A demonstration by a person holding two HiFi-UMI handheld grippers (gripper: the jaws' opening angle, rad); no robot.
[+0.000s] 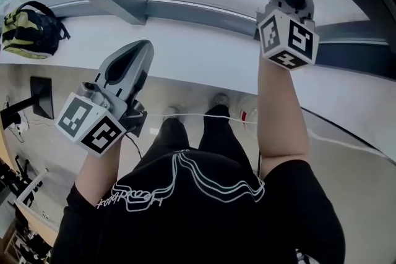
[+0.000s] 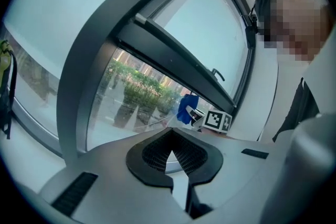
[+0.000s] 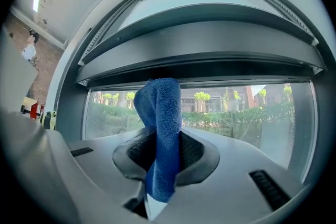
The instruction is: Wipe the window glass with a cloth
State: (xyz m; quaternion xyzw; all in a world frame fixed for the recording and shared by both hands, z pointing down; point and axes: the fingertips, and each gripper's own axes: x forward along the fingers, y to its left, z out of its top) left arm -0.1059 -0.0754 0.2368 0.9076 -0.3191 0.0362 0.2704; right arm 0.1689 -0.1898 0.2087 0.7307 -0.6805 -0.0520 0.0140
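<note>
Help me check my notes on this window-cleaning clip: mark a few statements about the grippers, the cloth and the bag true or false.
1. The right gripper is shut on a blue cloth. True.
2. The left gripper holds a second cloth. False: its jaws are together with nothing between them.
3. A bag rests on the white ledge below the window, at the left of the head view. True.
4. The left gripper is the one raised toward the window glass. False: the right gripper, with the cloth, is up by the frame, and the left is held farther back.
5. The cloth hangs from the bag. False: it stands up from between the right gripper's jaws.
</note>
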